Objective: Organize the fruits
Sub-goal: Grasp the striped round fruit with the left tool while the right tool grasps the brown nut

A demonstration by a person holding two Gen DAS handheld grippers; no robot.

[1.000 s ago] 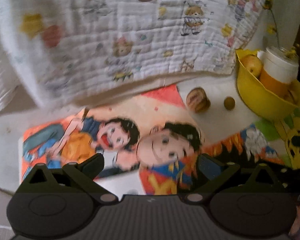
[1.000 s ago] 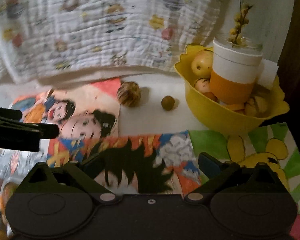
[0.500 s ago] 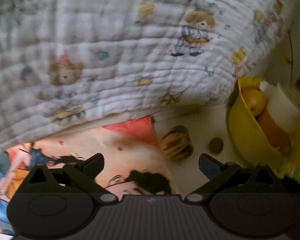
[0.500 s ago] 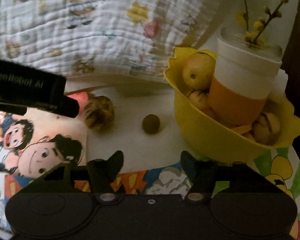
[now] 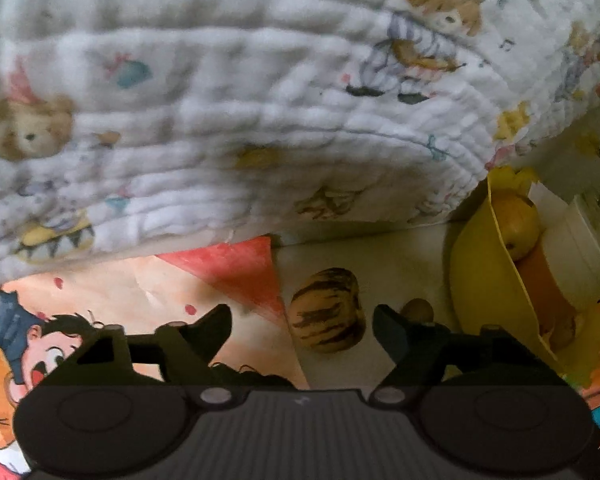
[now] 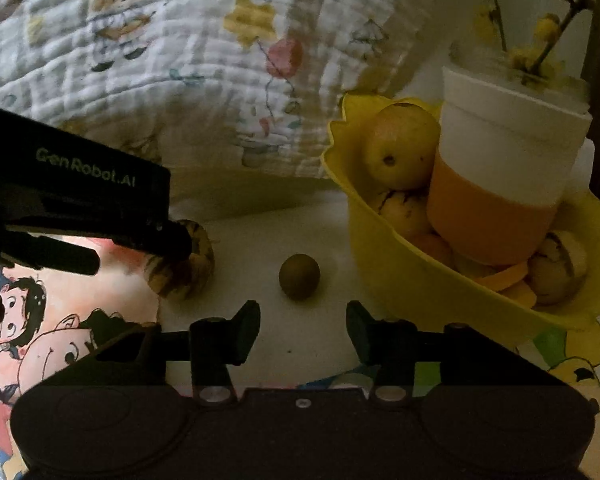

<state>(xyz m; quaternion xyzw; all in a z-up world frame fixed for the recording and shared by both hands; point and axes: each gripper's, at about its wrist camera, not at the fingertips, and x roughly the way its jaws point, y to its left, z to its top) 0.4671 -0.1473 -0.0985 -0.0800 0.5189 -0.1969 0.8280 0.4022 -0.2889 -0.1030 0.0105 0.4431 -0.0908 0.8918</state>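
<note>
The striped fruit (image 5: 327, 315) lies on the worktop (image 6: 300, 232) just ahead of the left gripper (image 5: 302, 322), jaws wide and empty. The right gripper (image 6: 303, 330), narrower, faces the small brown fruit (image 6: 299, 277), left of the yellow bowl (image 6: 400, 280).

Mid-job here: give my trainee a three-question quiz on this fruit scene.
1. True or false: the left gripper is shut on the striped fruit.
2. What lies between the striped fruit and the yellow bowl? A) a spoon B) a small brown fruit C) a knife
3. Fill in: the right gripper is lined up with the ____.

Key: 1 false, both fingers stand apart around it, not closed; 2 B; 3 small brown fruit.
</note>
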